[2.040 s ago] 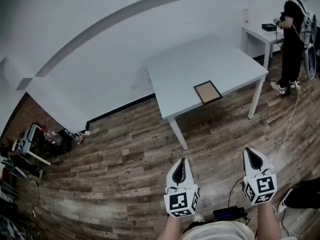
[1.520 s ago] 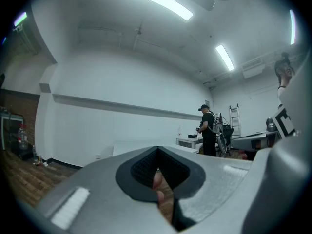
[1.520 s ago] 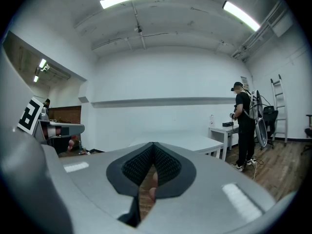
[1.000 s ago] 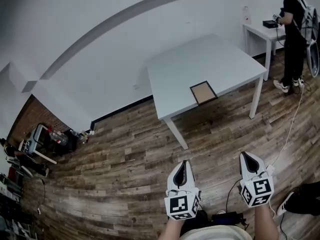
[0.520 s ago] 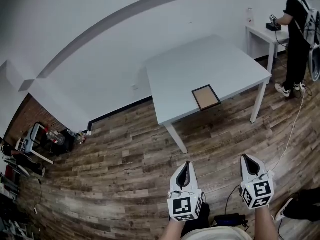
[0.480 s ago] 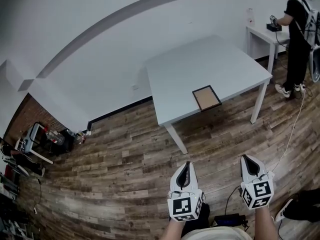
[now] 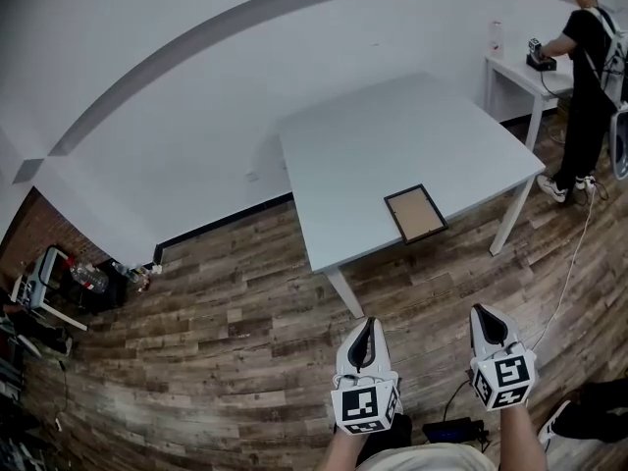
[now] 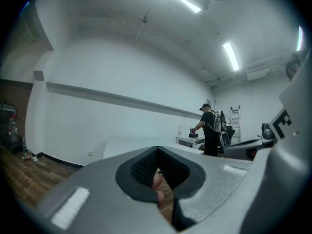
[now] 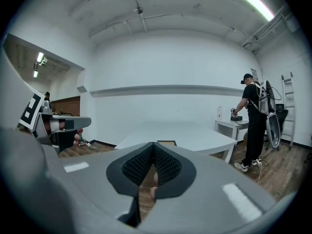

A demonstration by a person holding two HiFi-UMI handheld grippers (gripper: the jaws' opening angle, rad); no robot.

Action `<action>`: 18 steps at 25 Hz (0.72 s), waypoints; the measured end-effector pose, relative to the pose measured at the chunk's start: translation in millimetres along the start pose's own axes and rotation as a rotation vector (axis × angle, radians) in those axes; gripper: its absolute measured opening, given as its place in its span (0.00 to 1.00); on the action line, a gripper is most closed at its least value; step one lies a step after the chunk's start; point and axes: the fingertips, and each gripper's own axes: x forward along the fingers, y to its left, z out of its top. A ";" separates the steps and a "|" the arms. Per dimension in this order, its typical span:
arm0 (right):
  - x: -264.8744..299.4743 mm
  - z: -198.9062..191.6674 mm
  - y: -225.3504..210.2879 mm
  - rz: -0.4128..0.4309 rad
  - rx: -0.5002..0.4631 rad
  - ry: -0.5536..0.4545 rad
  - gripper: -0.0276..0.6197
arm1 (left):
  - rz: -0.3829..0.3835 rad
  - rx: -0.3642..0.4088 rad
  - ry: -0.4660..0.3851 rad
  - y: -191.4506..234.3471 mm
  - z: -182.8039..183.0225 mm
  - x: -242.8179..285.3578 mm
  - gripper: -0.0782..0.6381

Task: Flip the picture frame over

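Both pairs of jaws are pressed together with nothing between them. The left gripper sits at lower centre of the head view and the right gripper at lower right. Each gripper's own view shows its ribbed black pads meeting at the tips (left gripper, right gripper).

The dark-edged rectangular picture frame with a brown panel lies flat on the pale grey square table, close to the table's near edge and toward its right-hand corner. Both grippers hang over the wood-plank floor, well apart from the table.

In the head view the frame lies above the grippers, about midway between them, so neither is clearly nearer. Its long axis runs away from the near edge, tilted slightly toward lower right. In the right gripper view the frame shows just above the closed tips, so that gripper seems aimed almost straight at it. The left gripper view shows the table but no clear frame.

The flip has not begun. A person in black stands by a small white side table at upper right.
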 end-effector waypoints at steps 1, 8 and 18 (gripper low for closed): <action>8.8 3.0 2.4 -0.003 -0.005 0.005 0.08 | -0.007 -0.004 0.001 5.8 0.7 8.5 0.11; 59.5 18.2 3.7 -0.036 -0.017 0.025 0.08 | -0.050 -0.026 -0.001 36.0 6.7 61.9 0.11; 106.4 27.8 -11.6 -0.058 0.004 0.028 0.08 | -0.086 -0.017 0.017 48.9 8.3 118.8 0.11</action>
